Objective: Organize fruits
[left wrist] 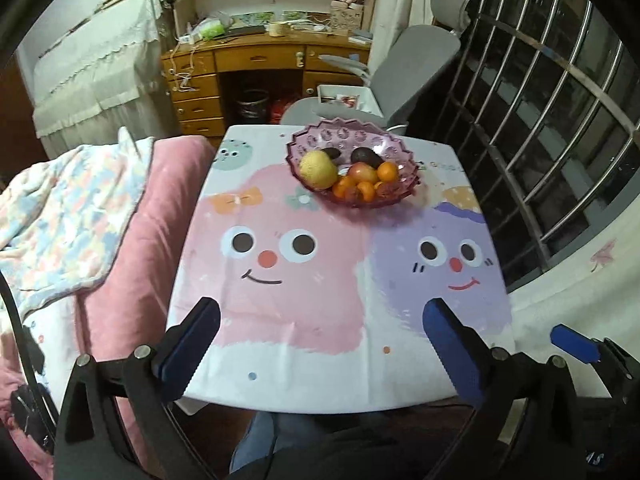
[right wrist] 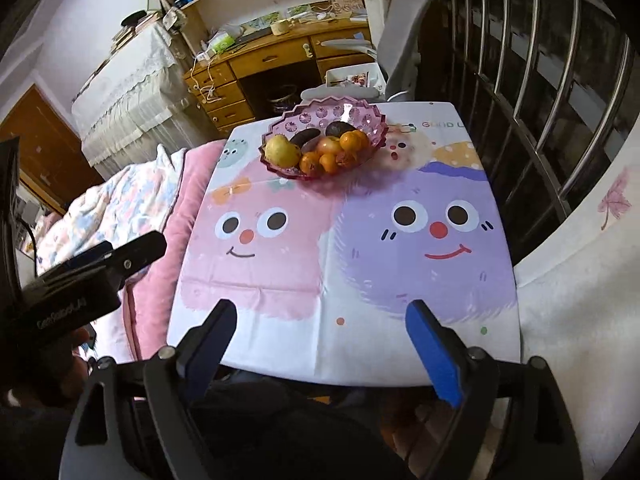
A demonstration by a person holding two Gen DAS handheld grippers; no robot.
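A pink glass bowl [left wrist: 308,138] stands at the far end of the table [left wrist: 304,364]. It holds a yellow pear [left wrist: 318,168], two dark avocados [left wrist: 366,157], a reddish apple [left wrist: 363,172] and several small oranges [left wrist: 387,172]. The bowl [right wrist: 360,114] and pear [right wrist: 282,150] also show in the right wrist view. My left gripper [left wrist: 320,314] is open and empty above the table's near edge. My right gripper [right wrist: 320,316] is open and empty, also at the near edge. Both are far from the bowl.
The table has a cartoon-face cloth in pink and purple. A pink cushion [left wrist: 132,264] and a patterned blanket [left wrist: 60,216] lie to the left. A grey office chair [left wrist: 416,64] and a wooden desk [left wrist: 256,64] stand behind. A barred window [left wrist: 552,128] is on the right.
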